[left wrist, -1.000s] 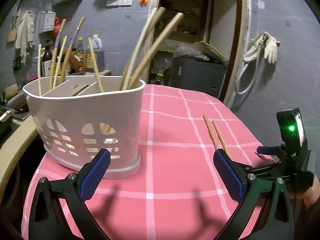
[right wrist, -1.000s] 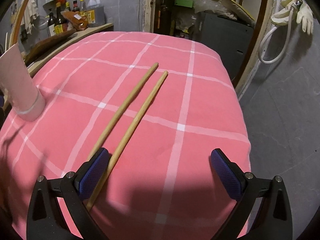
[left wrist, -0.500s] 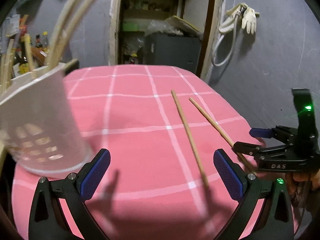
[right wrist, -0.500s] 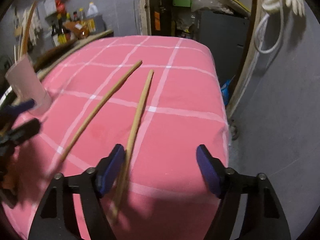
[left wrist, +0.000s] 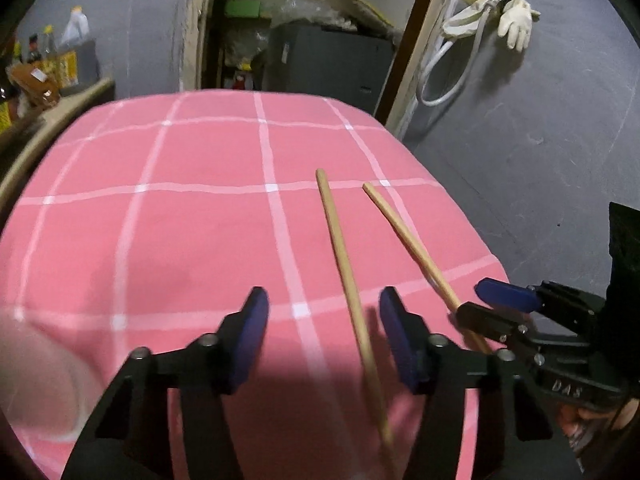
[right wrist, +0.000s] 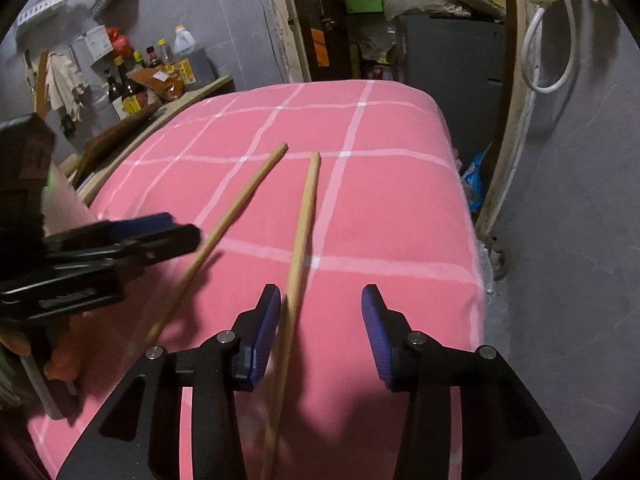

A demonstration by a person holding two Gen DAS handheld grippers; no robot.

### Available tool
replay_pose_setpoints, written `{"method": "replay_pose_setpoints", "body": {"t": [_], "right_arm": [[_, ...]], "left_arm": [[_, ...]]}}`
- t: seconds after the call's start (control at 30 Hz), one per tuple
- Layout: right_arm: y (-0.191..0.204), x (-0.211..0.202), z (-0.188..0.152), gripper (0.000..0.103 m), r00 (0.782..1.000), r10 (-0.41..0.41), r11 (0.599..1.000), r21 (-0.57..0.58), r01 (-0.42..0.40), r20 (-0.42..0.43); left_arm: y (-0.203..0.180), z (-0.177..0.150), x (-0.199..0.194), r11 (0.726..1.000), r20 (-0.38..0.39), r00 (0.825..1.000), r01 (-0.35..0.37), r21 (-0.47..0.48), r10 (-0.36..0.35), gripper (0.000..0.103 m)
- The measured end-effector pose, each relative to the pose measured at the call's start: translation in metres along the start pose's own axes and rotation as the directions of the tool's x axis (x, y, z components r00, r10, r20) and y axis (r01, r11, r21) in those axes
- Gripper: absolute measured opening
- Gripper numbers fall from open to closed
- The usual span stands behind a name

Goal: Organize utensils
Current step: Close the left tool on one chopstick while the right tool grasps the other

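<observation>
Two wooden chopsticks lie side by side on the pink checked tablecloth (left wrist: pixel 160 220). In the left wrist view the left chopstick (left wrist: pixel 344 264) runs between my left gripper's (left wrist: pixel 322 336) jaws, close to the right pad (left wrist: pixel 394 332); the jaws are open and partly closed in. The right chopstick (left wrist: pixel 408 240) runs to my right gripper (left wrist: pixel 486 306). In the right wrist view the right chopstick (right wrist: pixel 302 224) lies between my right gripper's (right wrist: pixel 318 328) open jaws, beside the left pad (right wrist: pixel 266 328). The left chopstick (right wrist: pixel 236 208) lies by my left gripper (right wrist: pixel 156 232).
The white utensil basket is only a blurred edge (left wrist: pixel 36 392) at the lower left. A counter with bottles (right wrist: pixel 132 88) stands at the left. The table's right edge (right wrist: pixel 472 240) drops to the floor. A doorway with a dark cabinet (left wrist: pixel 328 64) lies behind.
Both grippers have moved in over the chopsticks and their jaws have narrowed. My left gripper has swung right, away from the basket, which has slid out of view.
</observation>
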State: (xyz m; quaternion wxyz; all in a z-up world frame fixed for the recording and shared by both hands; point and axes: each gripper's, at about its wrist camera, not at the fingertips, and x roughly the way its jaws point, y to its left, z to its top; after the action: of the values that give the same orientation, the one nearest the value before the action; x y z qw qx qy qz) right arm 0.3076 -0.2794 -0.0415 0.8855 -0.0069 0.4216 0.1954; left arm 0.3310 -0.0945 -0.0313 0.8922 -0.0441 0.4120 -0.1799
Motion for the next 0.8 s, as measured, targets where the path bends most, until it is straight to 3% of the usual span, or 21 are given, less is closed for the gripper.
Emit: {"method": "replay_pose_setpoints", "body": {"t": [0.17, 0.37, 0.5, 0.6, 0.7, 0.8], "right_arm": [[0.000, 0.017, 0.020, 0.040, 1.000, -0.005, 1.000, -0.005, 0.005, -0.023], [0.000, 0.031, 0.037, 0.025, 1.000, -0.011, 1.000, 0.007, 0.011, -0.023], [0.003, 0.040, 0.043, 0.024, 0.998, 0.007, 1.000, -0.007, -0.007, -0.060], [0.008, 0.044, 0.047, 0.023, 0.997, -0.003, 0.999, -0.039, 0.000, -0.083], [0.006, 0.046, 0.049, 0.008, 0.995, -0.029, 0.998, -0.050, 0.024, -0.093], [0.000, 0.041, 0.045, 0.006, 0.996, -0.002, 1.000, -0.006, 0.001, -0.084]], "left_arm": [[0.001, 0.015, 0.010, 1.000, -0.024, 0.999, 0.029, 0.009, -0.029, 0.037], [0.002, 0.022, 0.020, 1.000, -0.062, 0.998, 0.029, 0.008, -0.029, 0.027], [0.000, 0.025, 0.025, 0.999, -0.085, 0.995, 0.050, 0.010, -0.049, 0.026], [-0.002, 0.027, 0.029, 0.998, -0.103, 0.993, 0.063, 0.029, -0.060, 0.017], [-0.001, 0.027, 0.031, 0.997, -0.112, 0.992, 0.065, 0.030, -0.061, 0.009], [-0.001, 0.028, 0.031, 0.997, -0.123, 0.990, 0.077, 0.021, -0.074, 0.007]]}}
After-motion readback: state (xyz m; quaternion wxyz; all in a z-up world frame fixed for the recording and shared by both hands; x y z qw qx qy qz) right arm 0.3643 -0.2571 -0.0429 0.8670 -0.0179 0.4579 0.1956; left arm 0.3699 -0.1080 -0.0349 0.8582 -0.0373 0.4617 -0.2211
